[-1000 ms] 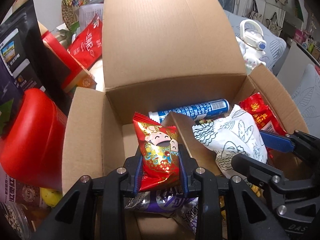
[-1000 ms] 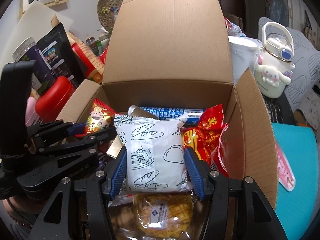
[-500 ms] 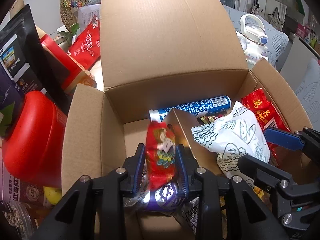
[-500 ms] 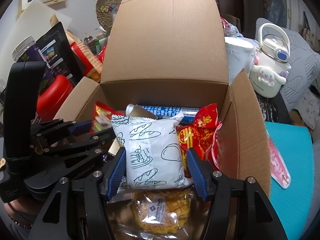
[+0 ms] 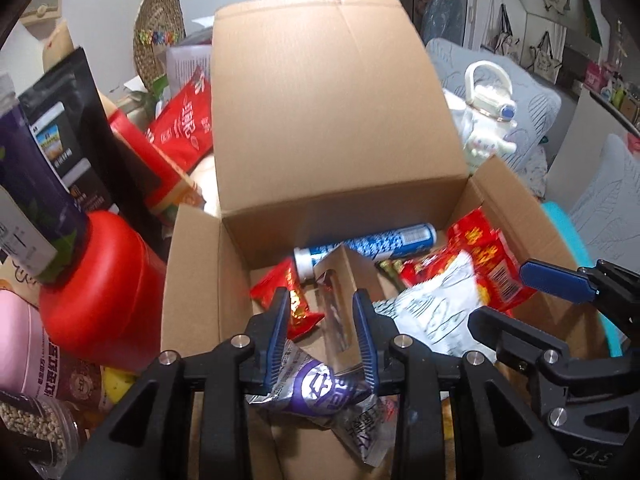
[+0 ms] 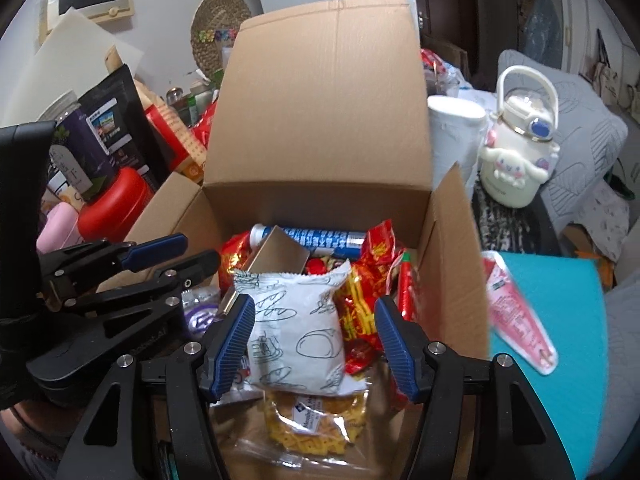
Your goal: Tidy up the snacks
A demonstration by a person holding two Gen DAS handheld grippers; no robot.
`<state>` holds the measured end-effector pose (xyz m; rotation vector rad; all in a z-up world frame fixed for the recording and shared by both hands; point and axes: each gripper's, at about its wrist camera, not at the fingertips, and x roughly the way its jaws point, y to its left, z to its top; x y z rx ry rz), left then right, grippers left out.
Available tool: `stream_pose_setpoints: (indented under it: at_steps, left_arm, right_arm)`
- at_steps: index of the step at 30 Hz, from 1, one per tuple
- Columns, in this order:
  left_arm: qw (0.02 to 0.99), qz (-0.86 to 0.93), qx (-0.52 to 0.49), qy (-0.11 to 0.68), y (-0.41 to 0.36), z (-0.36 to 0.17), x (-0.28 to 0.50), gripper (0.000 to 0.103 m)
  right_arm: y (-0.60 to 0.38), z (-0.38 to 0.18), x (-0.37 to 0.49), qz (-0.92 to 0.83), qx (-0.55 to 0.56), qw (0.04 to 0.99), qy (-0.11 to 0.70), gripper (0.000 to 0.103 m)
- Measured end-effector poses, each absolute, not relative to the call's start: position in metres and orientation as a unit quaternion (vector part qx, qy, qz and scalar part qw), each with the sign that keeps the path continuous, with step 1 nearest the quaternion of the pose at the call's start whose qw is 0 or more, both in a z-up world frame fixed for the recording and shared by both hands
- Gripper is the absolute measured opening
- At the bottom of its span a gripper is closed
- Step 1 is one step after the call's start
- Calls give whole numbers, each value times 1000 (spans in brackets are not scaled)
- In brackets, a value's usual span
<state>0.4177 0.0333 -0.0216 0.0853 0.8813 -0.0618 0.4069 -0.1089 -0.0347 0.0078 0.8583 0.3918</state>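
**Snacks dropped into box: release step**

Left wrist view: left hand-held gripper (image 5: 320, 332), jaws nearly closed and empty, above one red packet (image 5: 292, 300) lying in one cardboard box (image 5: 192, 280).

Right wrist view: right hand-held gripper (image 6: 314, 344), jaws just opening, straddles one white bread packet (image 6: 296, 328) without gripping it. Next move, probably: lift clear and fetch another snack.
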Motion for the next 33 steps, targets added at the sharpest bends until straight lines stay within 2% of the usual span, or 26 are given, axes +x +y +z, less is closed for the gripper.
stream_pose_setpoints:
  at_steps: [26, 30, 31, 32, 33]
  left_arm:
    - [956, -45, 41, 286, 27, 105, 331, 32]
    - [964, -49, 39, 260, 27, 121, 310, 32]
    - [965, -51, 38, 255, 27, 124, 305, 36]
    - [966, -52, 37, 250, 28, 127, 299, 50]
    - [967, -52, 36, 246, 28, 130, 294, 61]
  right_arm:
    - [-126, 93, 312, 168, -22, 953, 251, 63]
    - [-129, 106, 292, 169, -23, 959, 225, 68]
    - [-130, 109, 287, 169, -24, 961, 219, 68]
    - [-130, 112, 283, 168, -24, 962, 215, 69]
    - [-130, 115, 277, 168, -25, 963, 209, 70]
